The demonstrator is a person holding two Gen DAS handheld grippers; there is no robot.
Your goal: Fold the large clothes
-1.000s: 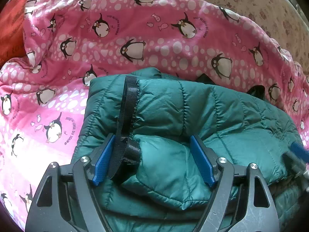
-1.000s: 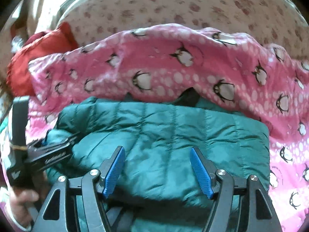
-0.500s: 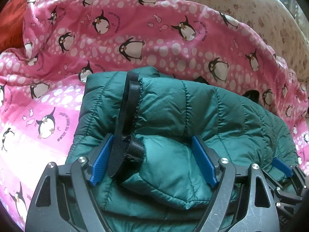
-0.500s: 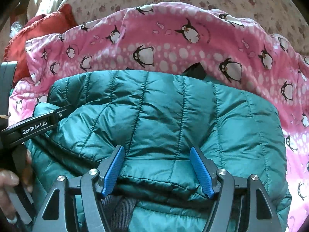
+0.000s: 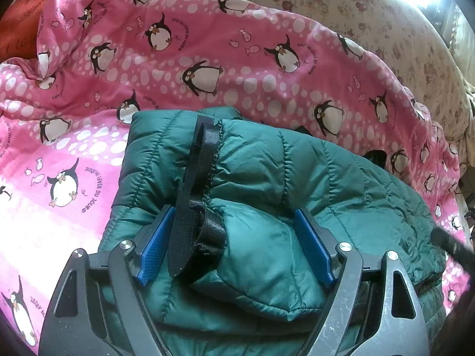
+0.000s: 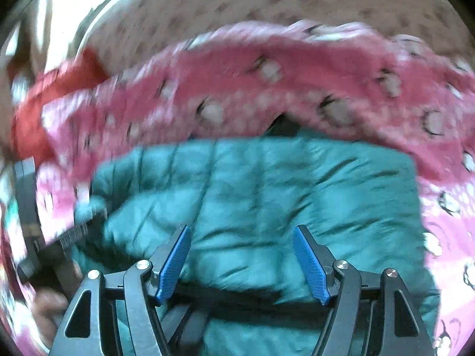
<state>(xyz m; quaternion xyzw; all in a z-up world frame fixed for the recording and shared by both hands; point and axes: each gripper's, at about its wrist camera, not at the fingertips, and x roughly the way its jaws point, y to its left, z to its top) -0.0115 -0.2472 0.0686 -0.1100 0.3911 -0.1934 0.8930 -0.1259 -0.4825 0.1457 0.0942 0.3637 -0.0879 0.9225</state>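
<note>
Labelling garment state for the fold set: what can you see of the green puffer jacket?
The dark green quilted puffer jacket looks like shiny, stitched nylon, folded into a compact bundle. It lies on the pink penguin-print blanket. A black strap runs down its left part to a sleeve cuff. The open left hand-held gripper straddles that folded sleeve. The right view is blurred.

The only readable writing is on the pink penguin blanket (image 5: pixel 207 59): a small curved line of dark letters beside each penguin. At about nine o'clock in the left wrist view it reads "JUSQU'A LEVER DU JOUR", though the first word is uncertain. The same line repeats by the penguins toward twelve and one o'clock. The right wrist view is too blurred to read.
</note>
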